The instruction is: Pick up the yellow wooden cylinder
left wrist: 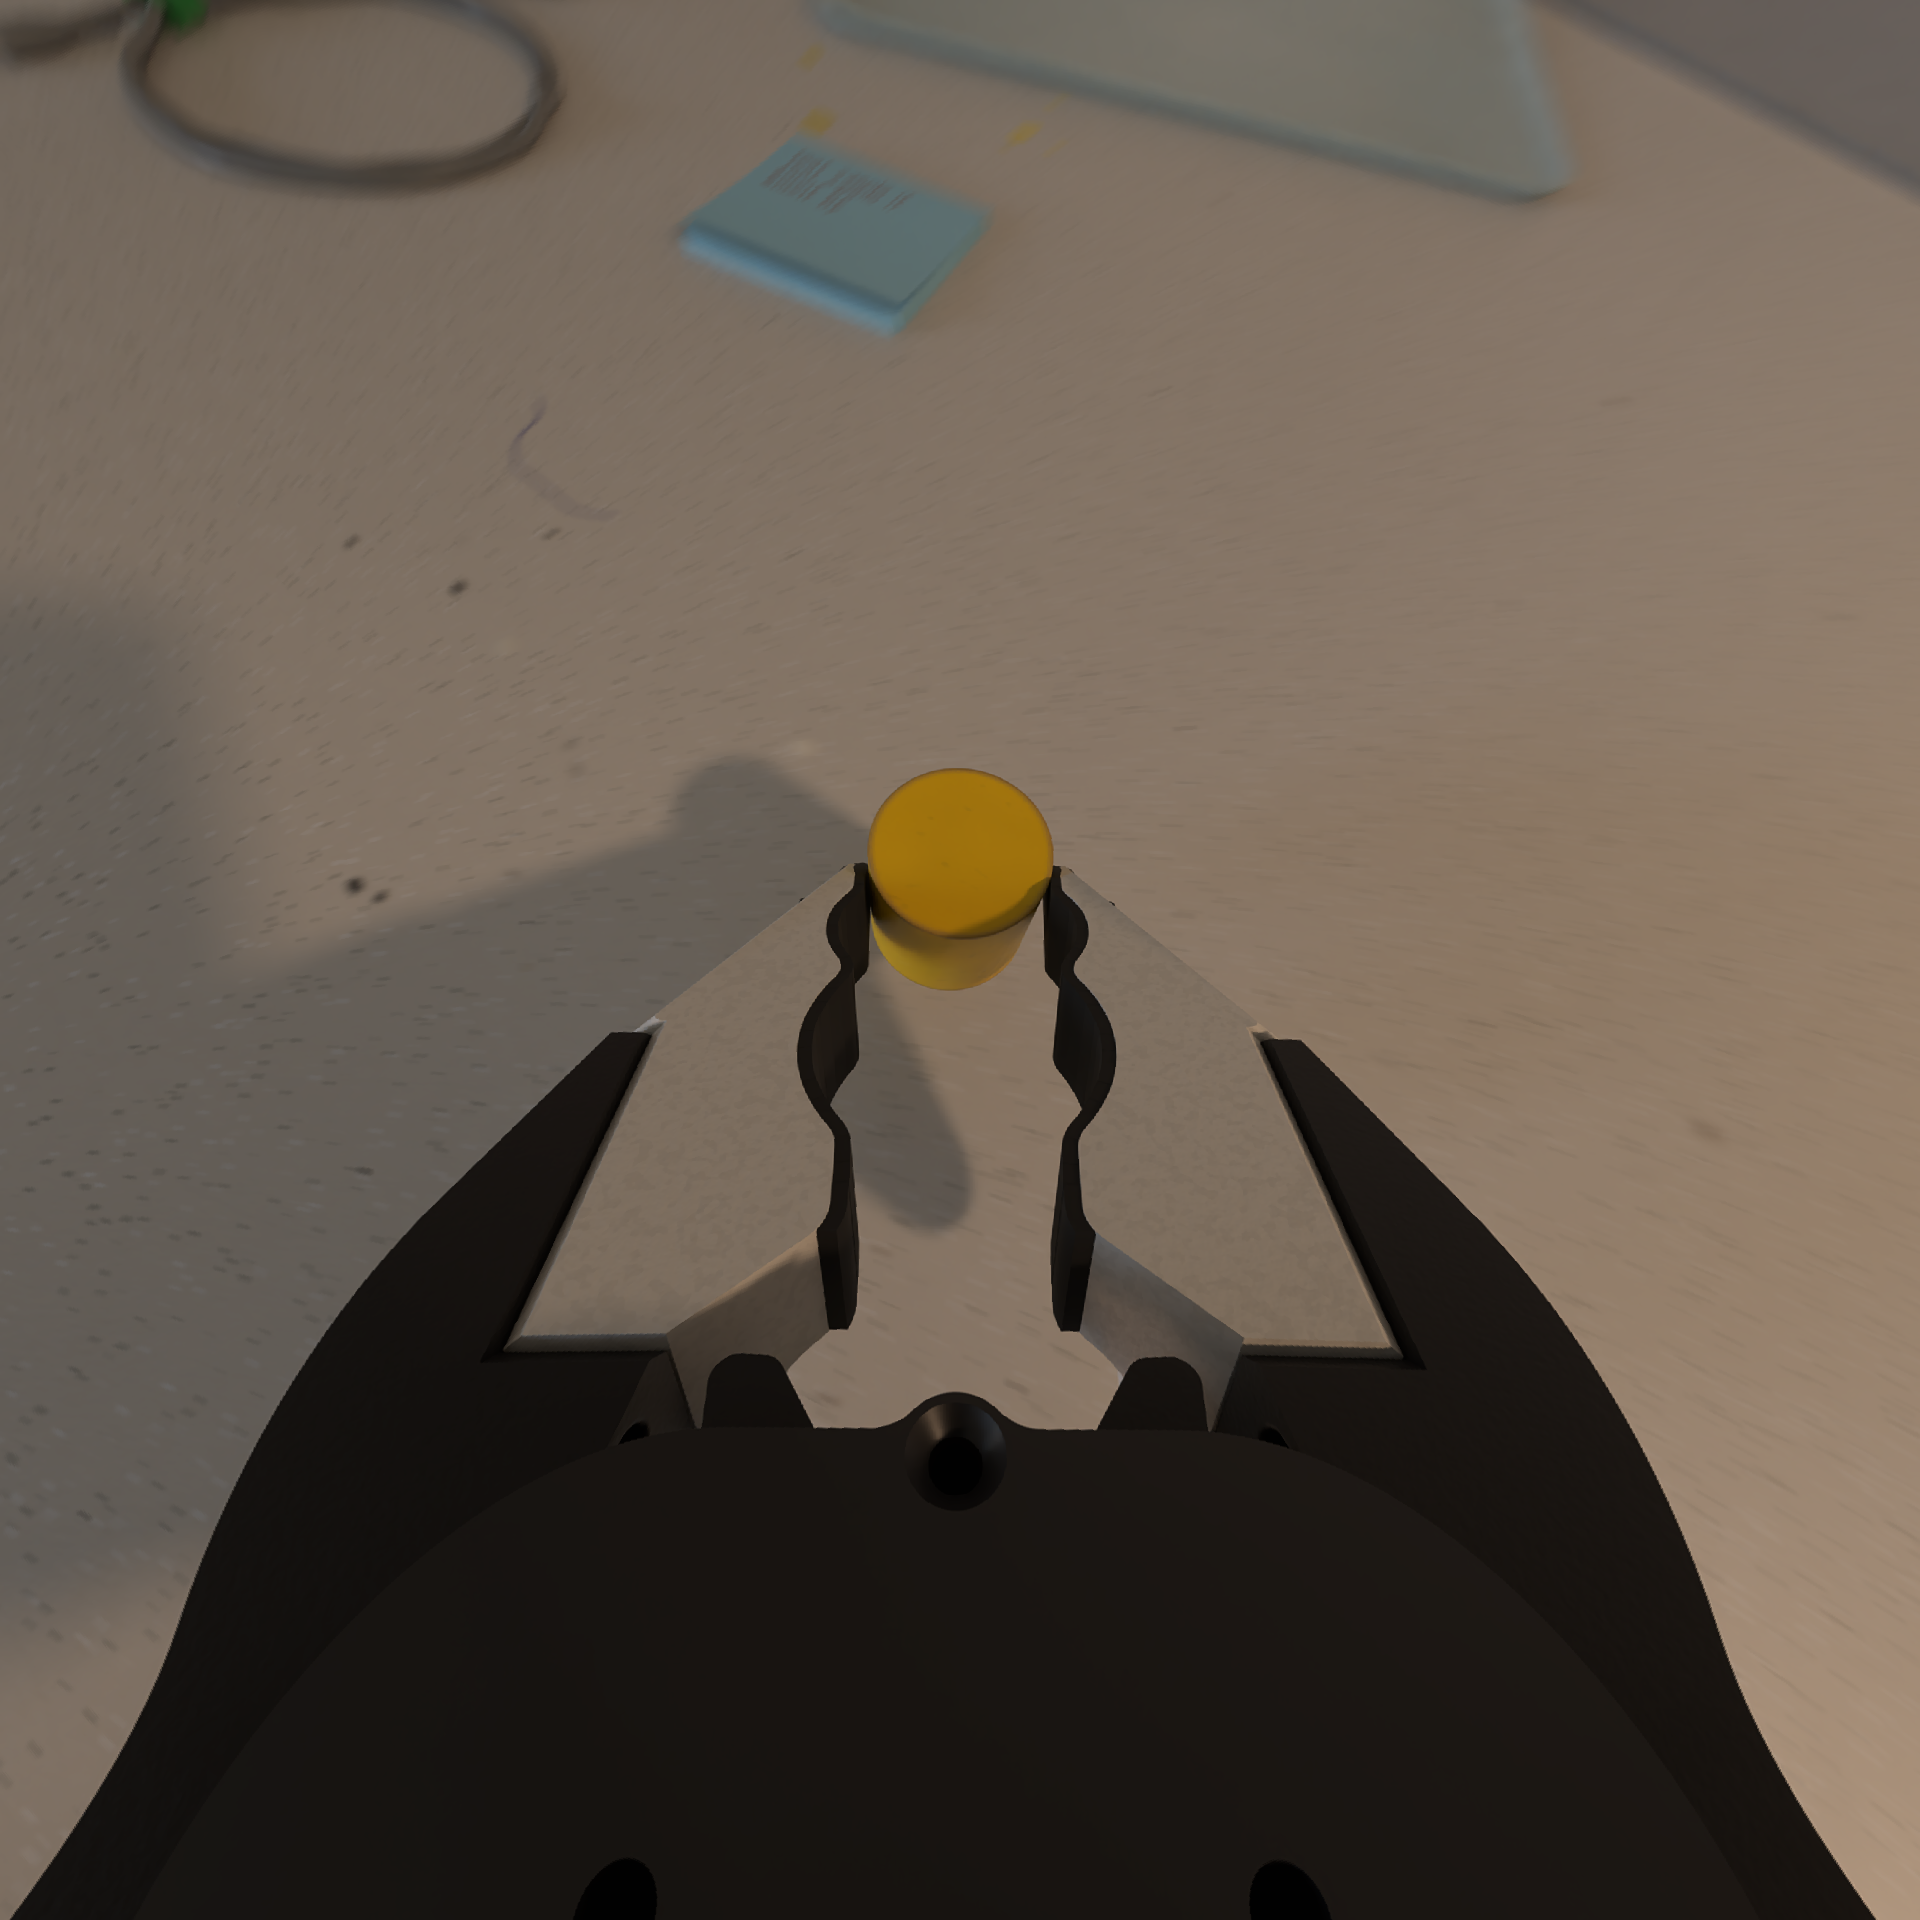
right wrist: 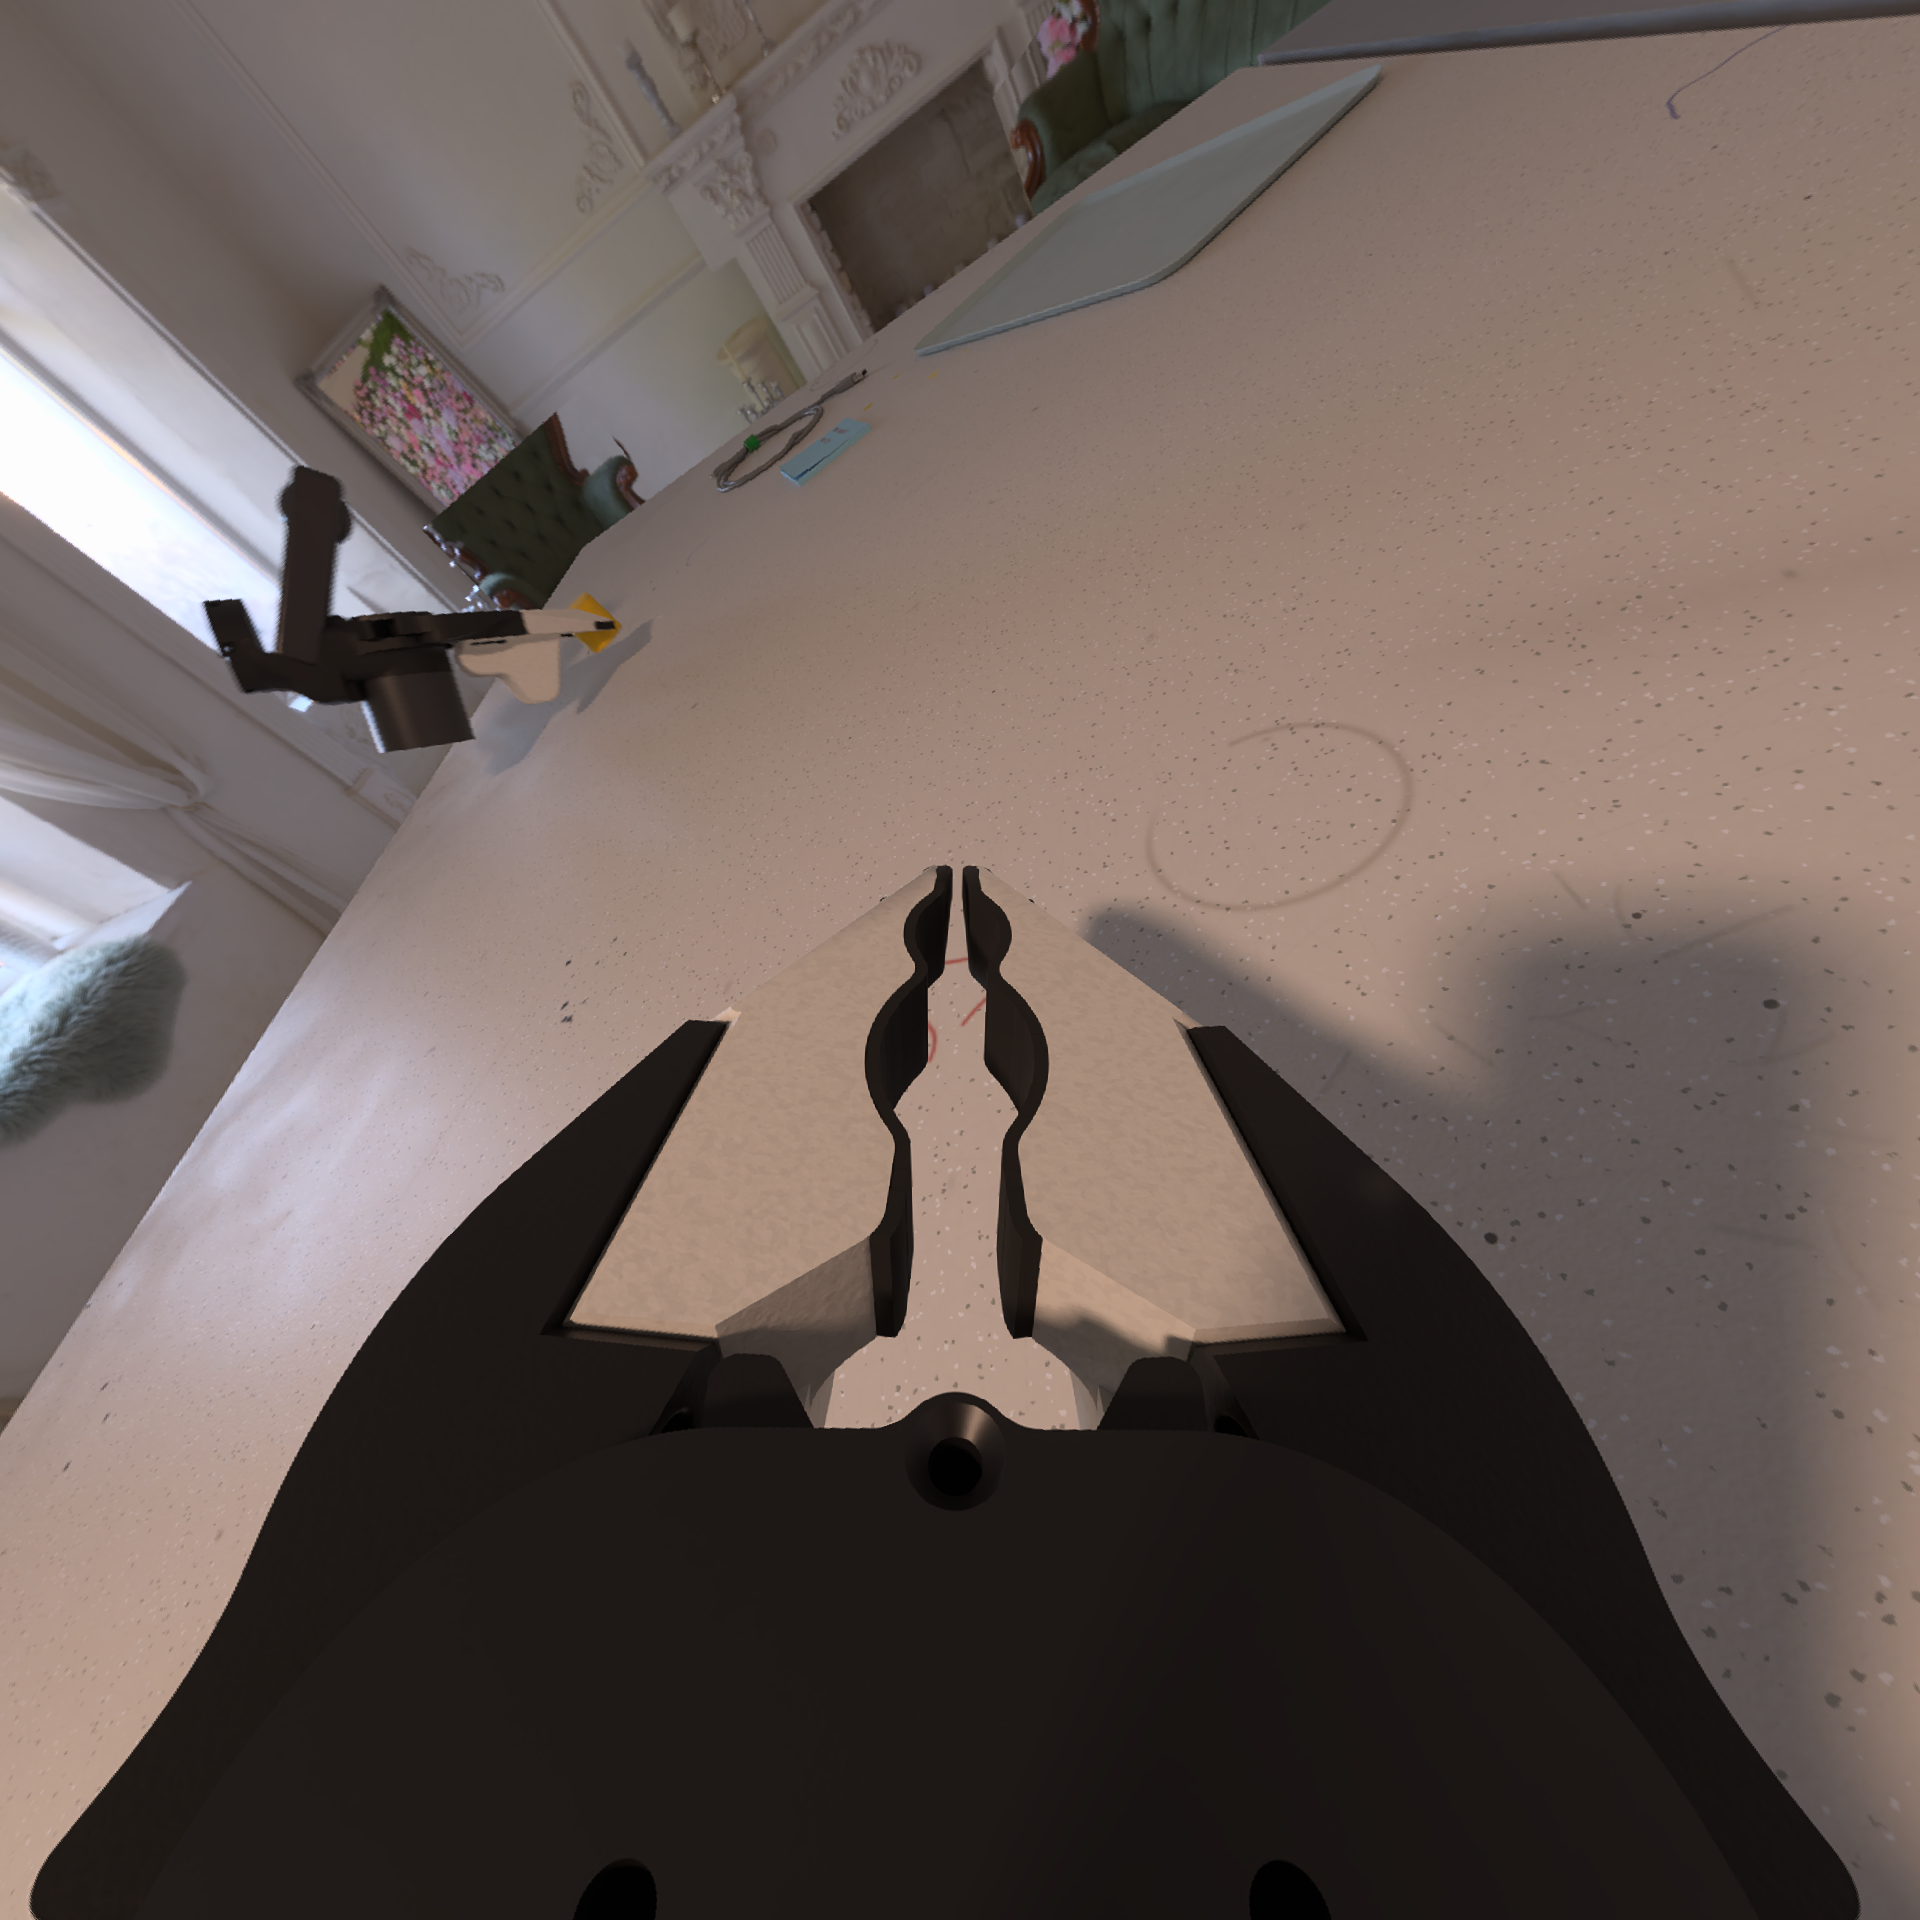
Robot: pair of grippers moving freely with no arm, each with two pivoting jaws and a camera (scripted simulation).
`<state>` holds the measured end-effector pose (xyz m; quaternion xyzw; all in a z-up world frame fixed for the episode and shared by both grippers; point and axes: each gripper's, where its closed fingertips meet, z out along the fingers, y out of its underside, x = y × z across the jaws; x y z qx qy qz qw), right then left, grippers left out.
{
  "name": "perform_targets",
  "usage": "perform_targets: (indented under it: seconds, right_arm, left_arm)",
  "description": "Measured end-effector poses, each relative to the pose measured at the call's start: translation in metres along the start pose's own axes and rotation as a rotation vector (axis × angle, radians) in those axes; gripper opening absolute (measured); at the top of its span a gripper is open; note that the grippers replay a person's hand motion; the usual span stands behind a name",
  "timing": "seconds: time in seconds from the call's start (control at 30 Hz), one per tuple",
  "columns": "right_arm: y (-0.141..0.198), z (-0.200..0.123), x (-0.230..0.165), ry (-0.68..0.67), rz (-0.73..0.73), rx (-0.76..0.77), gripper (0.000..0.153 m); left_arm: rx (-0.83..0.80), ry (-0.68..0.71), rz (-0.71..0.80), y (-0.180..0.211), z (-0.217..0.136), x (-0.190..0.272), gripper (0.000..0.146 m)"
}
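The yellow wooden cylinder (left wrist: 956, 883) stands upright between the tips of my left gripper (left wrist: 956, 896), which is shut on its sides; its round top faces the camera. Its shadow falls on the table below, so it hangs a little above the surface. In the right wrist view the left gripper (right wrist: 597, 625) shows far off at the left over the table edge, with the yellow cylinder (right wrist: 594, 623) at its tips. My right gripper (right wrist: 957, 873) is shut and empty, low over the speckled table (right wrist: 1351, 520).
A light blue notepad (left wrist: 836, 234), a coiled grey cable (left wrist: 343, 104) with a green piece and a pale flat board (left wrist: 1299, 83) lie at the table's far side. A faint ring mark (right wrist: 1278, 816) is on the table to the right of my right gripper.
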<state>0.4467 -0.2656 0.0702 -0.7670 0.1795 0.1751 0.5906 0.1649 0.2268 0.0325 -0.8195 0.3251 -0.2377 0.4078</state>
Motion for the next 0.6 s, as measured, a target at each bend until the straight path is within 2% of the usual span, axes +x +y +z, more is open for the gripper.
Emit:
perform_targets:
  seconds: [0.1, 0.23, 0.33, 0.6]
  right_arm:
    - [-0.001, 0.0, 0.001, 0.005, 0.003, 0.005, 0.002]
    - [-0.002, 0.004, -0.005, -0.033, -0.012, -0.011, 0.002]
    - [-0.004, 0.003, -0.013, -0.059, -0.045, -0.016, 0.002]
    - [-0.022, -0.031, -0.021, -0.04, -0.105, 0.079, 0.002]
  left_arm:
    - [0.074, 0.063, 0.121, -0.012, -0.031, 0.06, 0.033]
    - [0.05, 0.06, 0.518, -0.019, -0.049, 0.154, 0.033]
    - [0.047, 0.09, 0.721, -0.024, -0.046, 0.22, 0.033]
    - [0.138, 0.303, 0.919, -0.027, -0.043, 0.369, 0.033]
